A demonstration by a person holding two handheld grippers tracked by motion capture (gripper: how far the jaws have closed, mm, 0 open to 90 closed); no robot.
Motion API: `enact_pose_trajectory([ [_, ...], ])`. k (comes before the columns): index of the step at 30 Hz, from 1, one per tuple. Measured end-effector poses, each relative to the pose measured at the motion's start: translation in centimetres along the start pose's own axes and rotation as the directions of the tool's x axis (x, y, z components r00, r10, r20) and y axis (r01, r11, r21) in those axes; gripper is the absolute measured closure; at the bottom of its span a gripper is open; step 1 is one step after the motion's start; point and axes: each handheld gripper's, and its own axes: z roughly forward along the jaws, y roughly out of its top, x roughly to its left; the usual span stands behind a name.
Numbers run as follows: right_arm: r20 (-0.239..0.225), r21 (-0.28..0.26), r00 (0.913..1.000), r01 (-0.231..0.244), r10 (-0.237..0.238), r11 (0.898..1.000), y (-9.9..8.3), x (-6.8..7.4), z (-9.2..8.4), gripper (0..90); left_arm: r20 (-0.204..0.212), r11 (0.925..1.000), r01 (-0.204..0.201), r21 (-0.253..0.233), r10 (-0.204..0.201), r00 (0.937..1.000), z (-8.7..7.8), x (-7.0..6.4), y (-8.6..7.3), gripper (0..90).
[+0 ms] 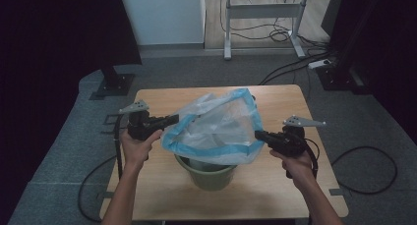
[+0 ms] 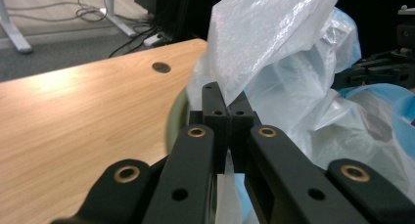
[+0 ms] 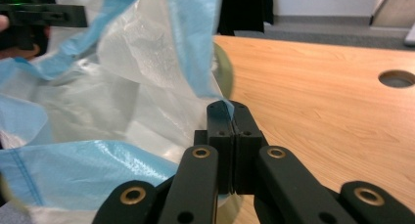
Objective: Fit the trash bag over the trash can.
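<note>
A wooden tabletop (image 1: pixel 162 195) is seen bearing a green bin (image 1: pixel 209 173) near its front edge; a clear bag (image 1: pixel 216 124) with a blue rim is held stretched open above the bin, its left edge clenched in the left tongs (image 1: pixel 173 119), its right edge clenched in the right tongs (image 1: pixel 258 135)

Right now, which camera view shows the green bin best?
The high view: the green bin stands there under the plastic bag, with its front wall visible. Each gripper view shows a blurred part of its rim behind the bag.
</note>
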Motion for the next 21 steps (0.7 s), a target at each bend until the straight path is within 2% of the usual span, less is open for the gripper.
enact_pose_trajectory([
  [7, 0.017, 0.032, 0.9996, -0.025, 0.024, 0.999, -0.3, -1.4, 1.8, 87.3, 0.001, 0.9978, 0.06, 0.029, -0.06, 0.9982, 0.1, 2.3, -0.8, 90.0],
  [10, 0.023, 0.033, 0.9997, 0.002, -0.003, 0.999, -0.4, -1.4, 2.0, 70.1, 0.009, 0.9979, 0.055, 0.032, -0.056, 0.9984, 0.2, 2.4, -0.9, 90.0],
  [12, 0.015, 0.012, 0.9997, 0.018, -0.018, 1.0, -0.2, -1.0, 1.7, 62.2, 0.019, 0.9983, 0.05, 0.031, -0.051, 0.9985, 0.1, 2.3, -0.9, 90.0],
  [13, -0.008, -0.012, 0.9993, 0.037, -0.037, 0.999, -0.1, -0.6, 1.4, 59.1, 0.021, 0.9983, 0.049, 0.03, -0.049, 0.9986, 0.0, 2.3, -0.9, 90.0],
  [15, -0.019, -0.042, 0.9976, 0.066, -0.067, 0.997, 0.3, 0.1, 0.8, 53.1, 0.02, 0.9985, 0.047, 0.027, -0.048, 0.9987, -0.1, 2.2, -0.9, 90.0],
  [19, -0.06, -0.086, 0.9921, 0.105, -0.11, 0.991, 1.4, 1.7, -0.3, 49.0, 0.019, 0.9991, 0.038, 0.019, -0.038, 0.9991, -0.4, 1.6, -0.9, 90.0],
  [21, -0.067, -0.093, 0.99, 0.118, -0.124, 0.989, 1.8, 2.3, -0.6, 51.5, 0.018, 0.9994, 0.031, 0.016, -0.032, 0.9993, -0.5, 1.4, -0.9, 90.0],
])
